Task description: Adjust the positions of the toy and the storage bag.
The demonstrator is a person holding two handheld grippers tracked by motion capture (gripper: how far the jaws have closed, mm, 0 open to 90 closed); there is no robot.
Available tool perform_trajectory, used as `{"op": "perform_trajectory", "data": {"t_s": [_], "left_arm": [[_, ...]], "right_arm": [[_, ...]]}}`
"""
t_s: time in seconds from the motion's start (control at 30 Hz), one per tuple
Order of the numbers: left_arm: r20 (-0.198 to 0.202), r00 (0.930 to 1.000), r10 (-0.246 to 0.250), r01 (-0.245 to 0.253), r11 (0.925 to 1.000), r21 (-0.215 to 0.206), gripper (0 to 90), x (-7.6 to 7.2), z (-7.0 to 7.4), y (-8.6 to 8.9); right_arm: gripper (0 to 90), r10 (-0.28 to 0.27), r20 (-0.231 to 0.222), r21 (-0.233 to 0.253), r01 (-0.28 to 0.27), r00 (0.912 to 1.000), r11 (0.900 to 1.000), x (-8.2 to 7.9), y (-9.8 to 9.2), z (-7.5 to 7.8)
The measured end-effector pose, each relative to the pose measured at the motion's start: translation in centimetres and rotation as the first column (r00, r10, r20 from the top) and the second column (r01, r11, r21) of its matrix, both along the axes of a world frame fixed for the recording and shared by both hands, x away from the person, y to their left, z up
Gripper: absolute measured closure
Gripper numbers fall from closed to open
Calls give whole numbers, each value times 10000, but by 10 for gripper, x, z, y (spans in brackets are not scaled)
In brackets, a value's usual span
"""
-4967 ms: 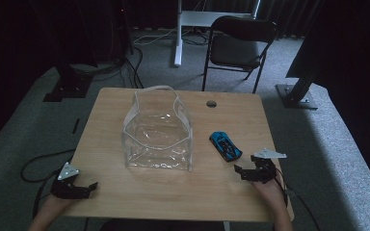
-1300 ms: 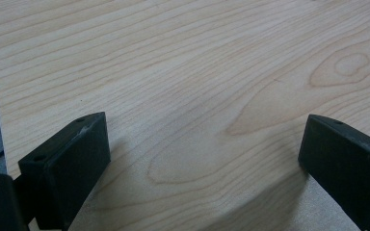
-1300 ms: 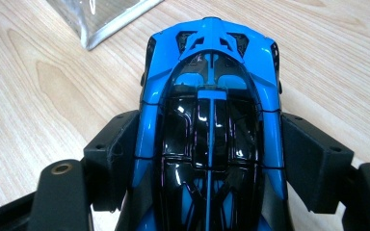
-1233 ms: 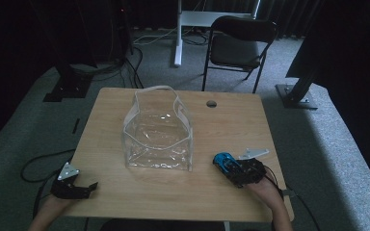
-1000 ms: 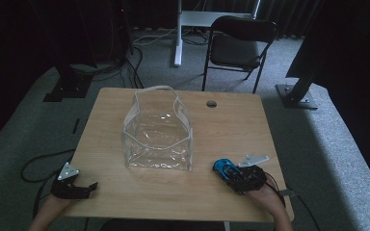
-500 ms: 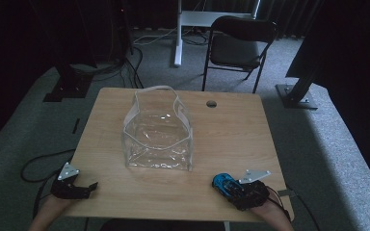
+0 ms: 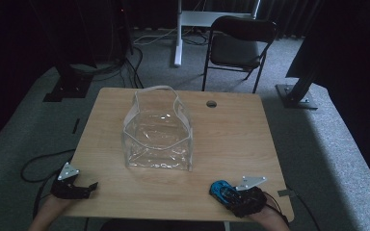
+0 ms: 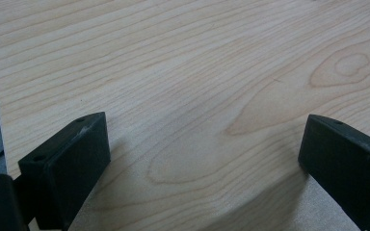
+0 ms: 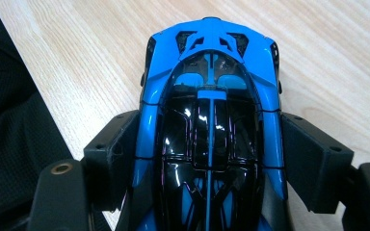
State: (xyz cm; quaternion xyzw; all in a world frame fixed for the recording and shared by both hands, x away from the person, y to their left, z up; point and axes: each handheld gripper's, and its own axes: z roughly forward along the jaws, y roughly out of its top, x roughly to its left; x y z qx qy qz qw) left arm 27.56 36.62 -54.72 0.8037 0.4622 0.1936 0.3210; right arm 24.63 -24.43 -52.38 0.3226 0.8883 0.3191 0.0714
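Dark curtains and a grey carpet surround the pale wooden table, behind which a black folding chair is seen. Near the table's middle a clear soft plastic bag with a white-edged handle is standing, open at the top.

At the near edge, the small blue and black toy car of glossy hard plastic is held by the right gripper. Its two black jaws are closed narrowly on the car's flanks, one pad against each side at about mid-length, and the car's nose is pointing away beyond the fingertips. Whether the wheels are touching the wood cannot be told.

The car is judged to be light and stiff, so little force should be needed. Its shiny curved shell is probably slippery, and the thin parts at the far end look fragile. The flat lower sides between the wheels, where the pads are now pressed, are considered the best place to hold it.

The left gripper rests low over bare wood, its jaws set wide with nothing between them.
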Motion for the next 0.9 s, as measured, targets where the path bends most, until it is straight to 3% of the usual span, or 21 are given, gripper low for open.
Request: {"op": "perform_trajectory", "data": {"t_s": [0.27, 0.37, 0.57, 0.63, 0.77, 0.9], "left_arm": [[-1, 10000, 8, -8, 10000, 3, 44, 0, 0, 0], [0, 10000, 16, -16, 10000, 3, 44, 0, 0, 0], [4, 10000, 33, -33, 10000, 13, 44, -1, 0, -1], [8, 10000, 29, -29, 10000, 16, 44, -1, 0, -1], [-11, 10000, 15, -15, 10000, 33, 45, -1, 0, -2], [-51, 10000, 44, -44, 10000, 27, 52, -1, 1, -2]], "right_arm": [[264, 49, 77, 86, -50, 10000, 10000, -1, -2, -6], [262, 230, 390, -41, -228, 9990, 9997, -2, -2, -9], [257, 258, 265, 13, -259, 9993, 9997, -1, -3, -8], [240, 180, 189, 130, -183, 9997, 9997, -1, -3, -7], [221, -198, 397, 938, 160, 9990, 9955, -1, -11, 8], [189, -823, 524, 1017, 766, 9952, 9919, 4, -16, 20]]}}
